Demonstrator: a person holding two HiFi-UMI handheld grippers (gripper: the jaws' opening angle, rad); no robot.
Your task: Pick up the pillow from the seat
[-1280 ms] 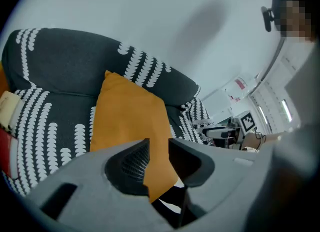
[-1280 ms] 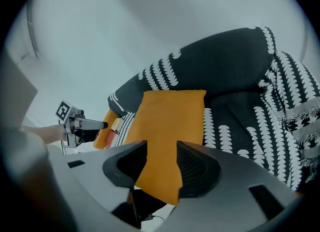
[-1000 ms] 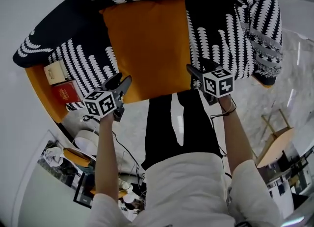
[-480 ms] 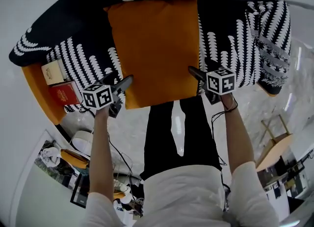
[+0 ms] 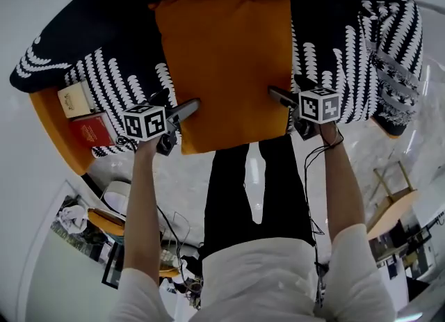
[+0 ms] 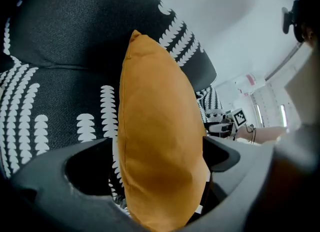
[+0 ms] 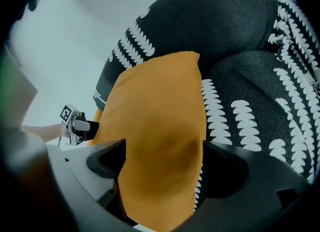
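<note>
An orange pillow lies on a black seat with white leaf print. My left gripper is at the pillow's near left corner and my right gripper at its near right corner. In the left gripper view, the pillow stands edge-on between the jaws of the left gripper, which are opening and do not squeeze it. The right gripper view shows the same: the pillow fills the gap of the right gripper, whose jaws are opening wide.
A cream box and a red box rest on an orange ledge left of the seat. The person's black trouser legs stand just before the seat. A wooden frame is on the floor at the right.
Both grippers have moved forward from beside the pillow's near edge onto its two near corners. Their jaws have spread wider around the pillow.
</note>
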